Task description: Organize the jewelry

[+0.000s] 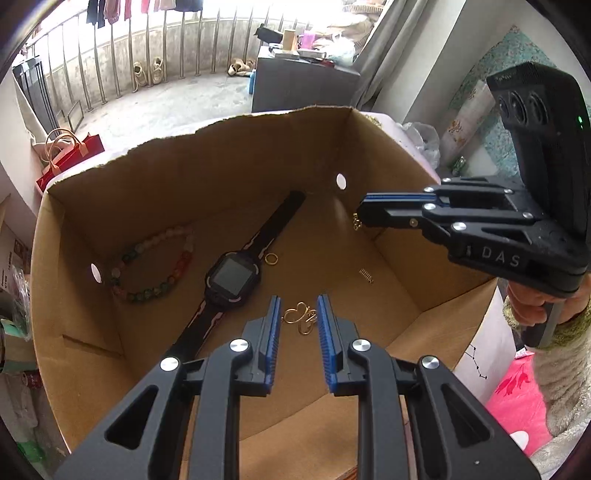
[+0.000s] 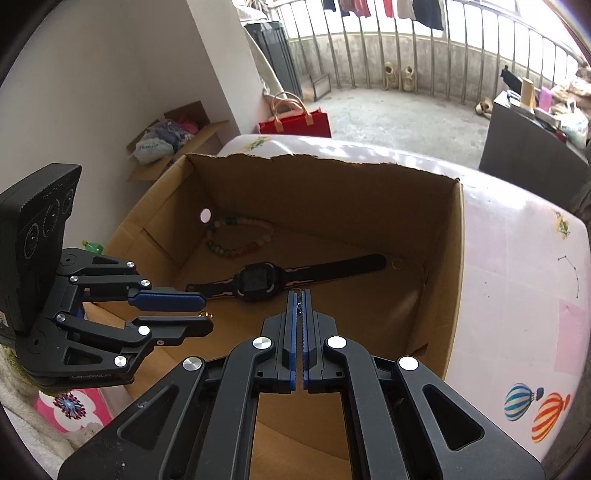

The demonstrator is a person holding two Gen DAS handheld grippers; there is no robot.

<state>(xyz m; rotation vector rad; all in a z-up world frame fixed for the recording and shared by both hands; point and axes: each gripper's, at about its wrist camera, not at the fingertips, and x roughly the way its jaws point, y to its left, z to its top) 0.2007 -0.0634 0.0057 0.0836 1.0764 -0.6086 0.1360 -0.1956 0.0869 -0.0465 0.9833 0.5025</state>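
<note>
Left gripper (image 1: 297, 310): jaws slightly apart, empty, above the open brown cardboard box (image 1: 236, 155).
Right gripper (image 2: 299, 301): jaws pressed together, pinching a thin gold chain (image 1: 357, 220) over the box.
Black smartwatch (image 1: 232, 277): on the box floor.

A red paper gift bag with tan handles (image 2: 295, 123) stands on the grey concrete balcony floor (image 2: 399, 110). Beyond it, a metal railing (image 2: 424, 55) carries hanging clothes (image 2: 424, 13). A pair of beige shoes (image 2: 399, 75) sits at the railing's foot. A dark grey cabinet (image 1: 303, 86) holds clutter.
</note>
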